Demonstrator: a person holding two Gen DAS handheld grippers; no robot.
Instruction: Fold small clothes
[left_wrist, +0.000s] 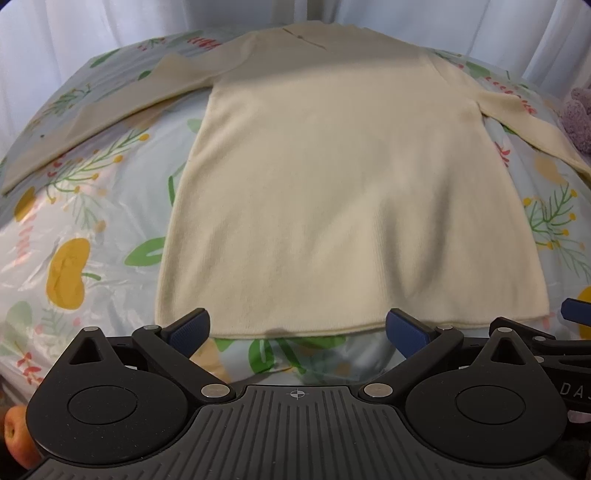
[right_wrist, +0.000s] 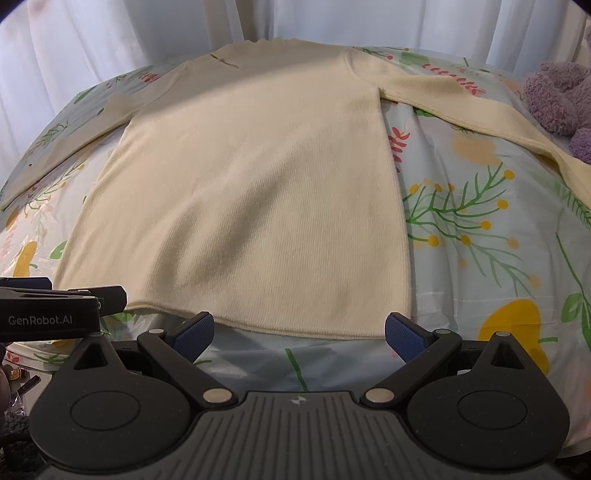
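Observation:
A cream long-sleeved knit top (left_wrist: 325, 177) lies flat on the floral sheet, hem towards me, neck at the far side, both sleeves spread out sideways. It also fills the right wrist view (right_wrist: 251, 192). My left gripper (left_wrist: 297, 330) is open and empty, its blue pads just at the hem's middle. My right gripper (right_wrist: 299, 332) is open and empty, at the hem near the top's right corner. The left gripper's body (right_wrist: 48, 310) shows at the left edge of the right wrist view.
The floral sheet (right_wrist: 480, 229) covers the surface. A purple plush toy (right_wrist: 561, 99) lies at the far right beside the right sleeve. White curtains (left_wrist: 92, 26) hang behind. An orange fruit (left_wrist: 16, 435) sits at the lower left.

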